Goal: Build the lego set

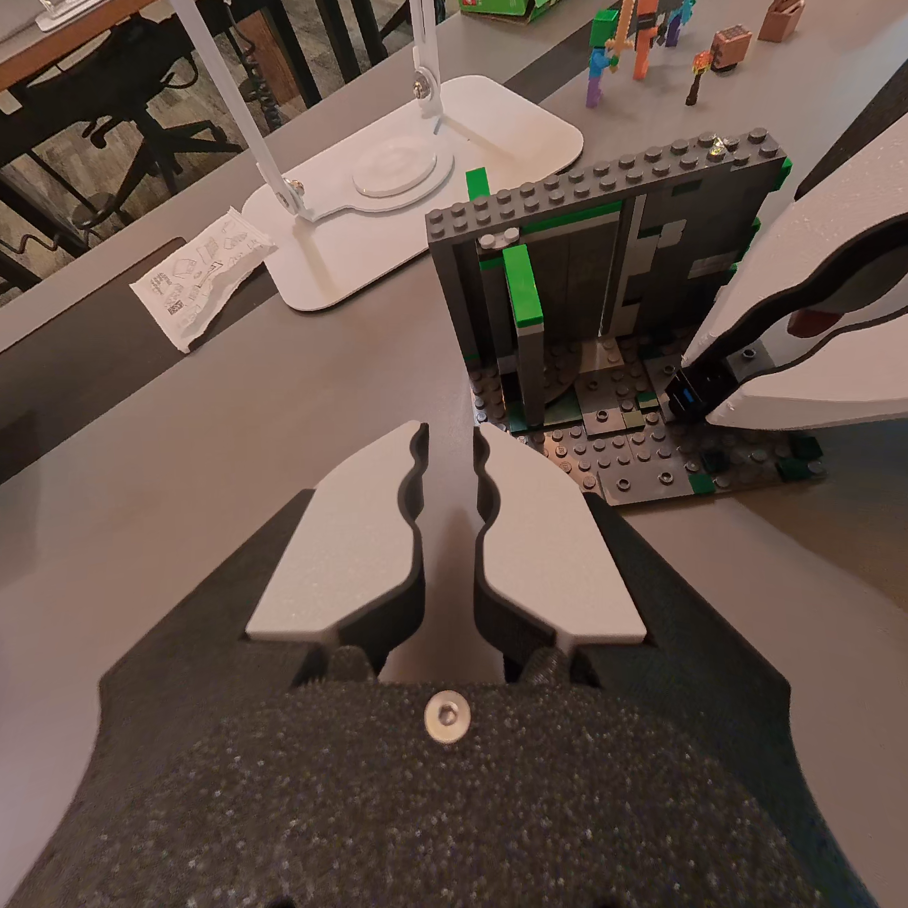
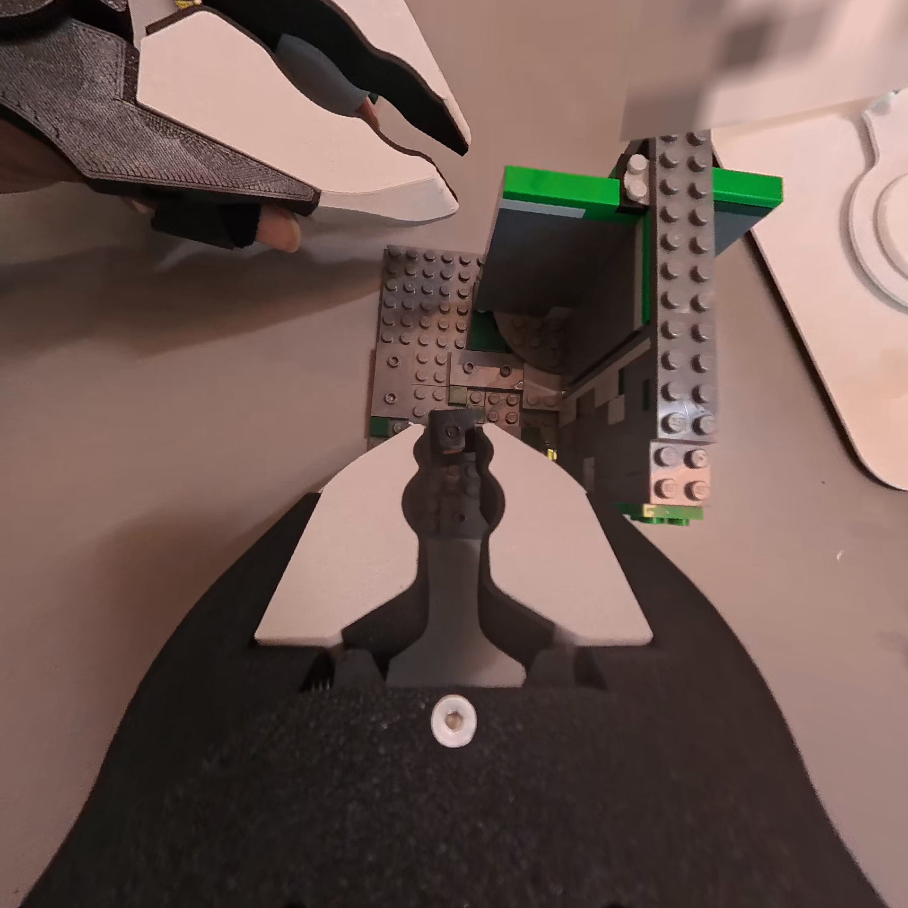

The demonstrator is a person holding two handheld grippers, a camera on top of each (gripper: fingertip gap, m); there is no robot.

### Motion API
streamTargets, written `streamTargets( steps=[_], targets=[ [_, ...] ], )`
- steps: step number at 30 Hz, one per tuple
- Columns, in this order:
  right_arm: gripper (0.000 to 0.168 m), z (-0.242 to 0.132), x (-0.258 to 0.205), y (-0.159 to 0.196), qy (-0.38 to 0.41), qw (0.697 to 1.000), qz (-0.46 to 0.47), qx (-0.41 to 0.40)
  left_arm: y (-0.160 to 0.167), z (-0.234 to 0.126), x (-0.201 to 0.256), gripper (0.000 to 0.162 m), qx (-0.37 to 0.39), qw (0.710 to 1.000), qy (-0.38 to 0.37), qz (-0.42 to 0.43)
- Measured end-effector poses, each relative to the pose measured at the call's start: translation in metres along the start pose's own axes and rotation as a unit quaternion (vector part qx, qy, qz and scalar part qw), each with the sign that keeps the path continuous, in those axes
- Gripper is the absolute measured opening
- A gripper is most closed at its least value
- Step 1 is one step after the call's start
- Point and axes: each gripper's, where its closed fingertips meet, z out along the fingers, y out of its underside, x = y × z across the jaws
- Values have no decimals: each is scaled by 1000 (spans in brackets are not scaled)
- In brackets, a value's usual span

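1 table (image 1: 245, 442), grey w/ darker strips, is carrying everything.

1 white lamp base (image 1: 491, 162), flat, w/ 2 white arms rising from it, is sitting left of the build.

1 lego build (image 1: 614, 275), dk grey w/ green trim: studded baseplate lying flat, back wall standing upright w/ a studded top row, 1 green-capped pillar (image 1: 528, 314) standing at its front-left. Stud logos too small to read.

My 2 grippers. My left gripper (image 1: 451, 437) is hovering over bare table just left of the baseplate's corner, fingers apart by a narrow gap, nothing between them. My right gripper (image 2: 453, 432) is pressing down onto the baseplate's right part, fingers clamped on 1 small dark piece (image 2: 449, 435) w/ a single stud on top; in the left wrist view a bit of blue is showing on it.

1 torn paper bag (image 1: 206, 280), white, printed w/ line drawings & a code square, is lying left of the lamp base. I'm not reading the print off.

1 green box (image 1: 496, 10), only an edge showing at the far end.

Figures (image 1: 634, 49) at far end: approx 3 standing, overlapping, exact count unclear. 1 brown cube piece (image 1: 732, 46), 1 tan block (image 1: 781, 19), 1 small torch piece (image 1: 700, 78) near them.

1 gloved fingertip (image 2: 280, 231) is showing under my left gripper in the right wrist view.
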Motion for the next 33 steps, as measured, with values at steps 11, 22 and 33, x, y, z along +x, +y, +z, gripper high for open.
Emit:
streamTargets(
  steps=[11,22,33],
  targets=[
    [17,1,-4,-1,9,1000,8,-2,-1,-1,-1,17,2,1000,-2,0],
    [17,3,-6,0,6,1000,16,-4,-1,-2,-3,17,3,1000,-4,-2],
    [16,4,-5,1,-2,1000,24,-3,0,-2,-3,17,1,1000,-4,-1]
  ],
)
